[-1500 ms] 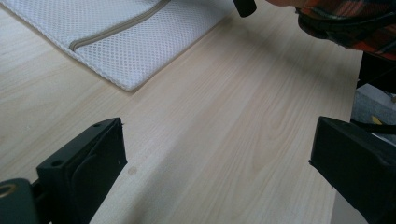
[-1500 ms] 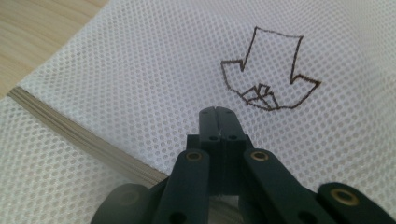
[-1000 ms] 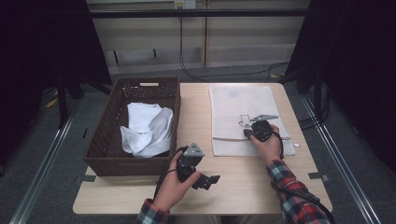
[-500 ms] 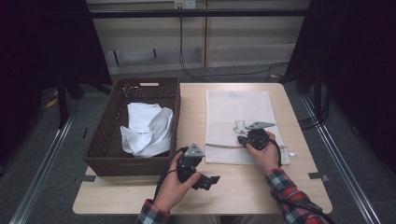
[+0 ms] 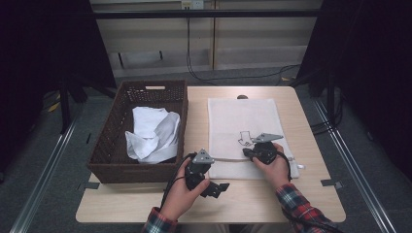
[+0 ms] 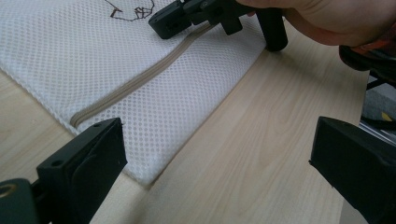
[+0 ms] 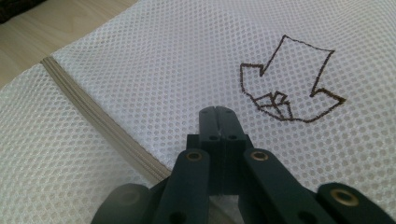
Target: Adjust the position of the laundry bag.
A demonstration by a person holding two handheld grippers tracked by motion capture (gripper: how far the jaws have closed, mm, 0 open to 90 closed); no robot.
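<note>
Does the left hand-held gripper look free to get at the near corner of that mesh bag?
Probably yes. The left hand-held gripper has its jaws wide open just short of the mesh bag, with bare table between them. The right hand-held gripper sits farther along the zipper.

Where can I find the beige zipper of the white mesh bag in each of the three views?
High view: the zipper runs across the mesh bag near its front edge, between the two grippers.
Left gripper view: the zipper runs diagonally from lower left to upper right.
Right gripper view: the zipper runs diagonally at left.
Shared landmark: the drawn arrow.
</note>
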